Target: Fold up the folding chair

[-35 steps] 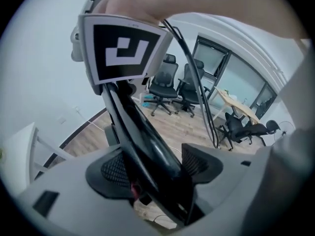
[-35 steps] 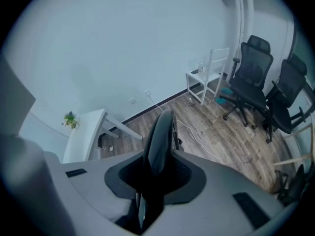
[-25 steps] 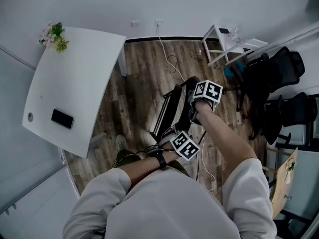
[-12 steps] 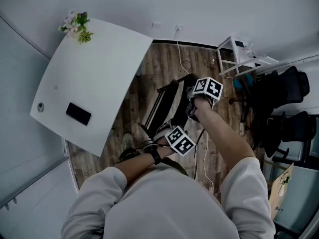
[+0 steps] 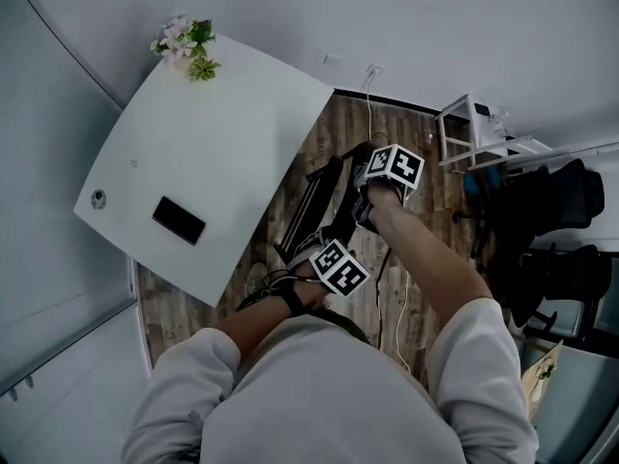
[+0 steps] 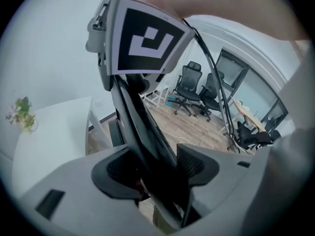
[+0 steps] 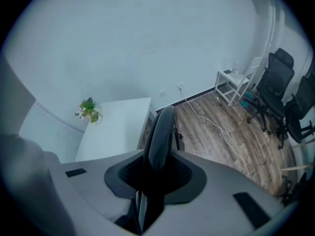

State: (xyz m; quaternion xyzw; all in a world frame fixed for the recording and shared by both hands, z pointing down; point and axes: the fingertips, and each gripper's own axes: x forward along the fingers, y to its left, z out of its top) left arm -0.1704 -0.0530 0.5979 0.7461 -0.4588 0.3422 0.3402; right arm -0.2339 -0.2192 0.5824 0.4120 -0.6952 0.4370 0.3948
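Note:
The black folding chair (image 5: 319,201) is folded flat and hangs off the floor between both grippers, close to the white table's edge. My left gripper (image 5: 319,247) holds the chair's lower frame bar (image 6: 133,112). Its jaws are closing, and the pads (image 6: 197,163) press on the bar. My right gripper (image 5: 363,199) is shut on the chair's rounded upper edge (image 7: 162,127), which stands up between its pads. In the left gripper view the right gripper's marker cube (image 6: 142,38) shows above the chair. Both sets of fingertips are hidden under the cubes in the head view.
A white table (image 5: 213,133) stands at the left with a flower pot (image 5: 184,44) and a dark phone (image 5: 179,220). Black office chairs (image 5: 542,211) and a white stand (image 5: 479,129) are at the right. A white cable (image 5: 372,104) runs over the wooden floor (image 5: 426,162).
Both grippers have carried the folded chair sideways toward the white table, which now lies right beside it. The grips on the chair look the same.

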